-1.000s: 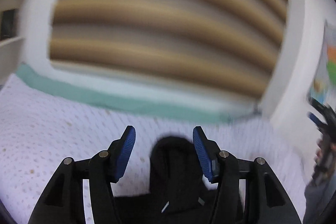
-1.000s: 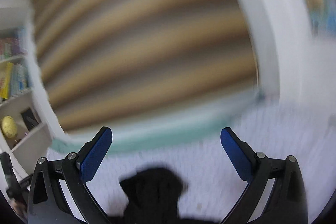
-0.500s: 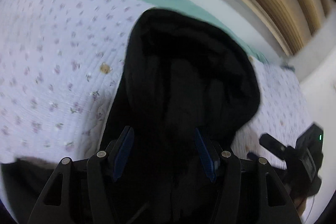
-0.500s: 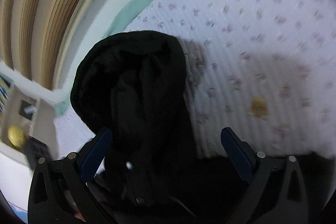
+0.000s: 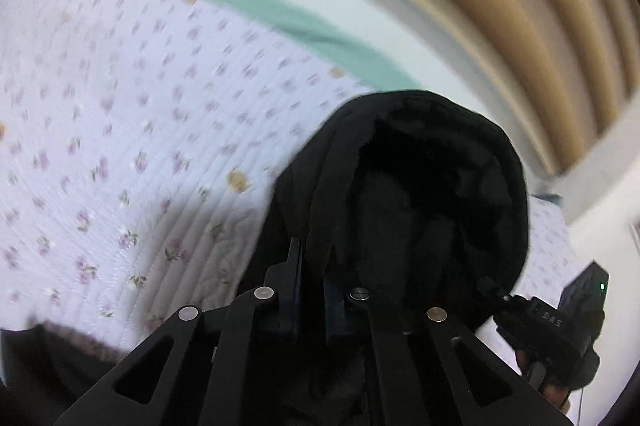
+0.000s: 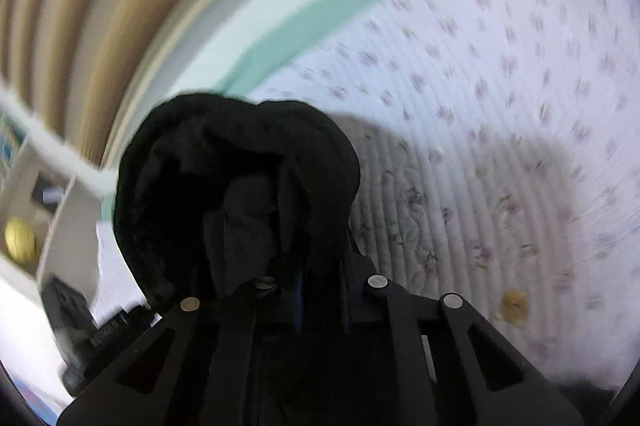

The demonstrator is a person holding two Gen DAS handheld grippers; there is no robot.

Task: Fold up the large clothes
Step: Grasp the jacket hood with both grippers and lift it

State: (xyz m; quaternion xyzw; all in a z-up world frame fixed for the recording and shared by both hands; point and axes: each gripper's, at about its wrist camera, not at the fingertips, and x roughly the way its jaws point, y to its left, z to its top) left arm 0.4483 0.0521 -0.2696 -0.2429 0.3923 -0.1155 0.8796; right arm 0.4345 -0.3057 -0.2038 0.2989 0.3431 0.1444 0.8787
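Observation:
A black hooded garment (image 5: 424, 194) lies on a white floral quilt (image 5: 120, 130); its hood points toward the far edge of the bed. My left gripper (image 5: 312, 266) is shut on the black fabric near the base of the hood. In the right wrist view the same garment (image 6: 240, 186) fills the left centre, and my right gripper (image 6: 320, 290) is shut on its fabric below the hood. Both sets of fingertips are mostly buried in dark cloth. The other gripper shows at the lower right in the left wrist view (image 5: 552, 338).
The quilt (image 6: 500, 106) spreads to the right in the right wrist view. A green strip (image 5: 248, 2) runs along the bed's far edge, with a white frame and tan slats (image 5: 500, 6) behind. A white shelf with a yellow object (image 6: 20, 240) stands at the left.
Both grippers tilted down from the slatted wall onto the garment, then closed from open onto the black fabric by the hood. The views are still blurred by motion.

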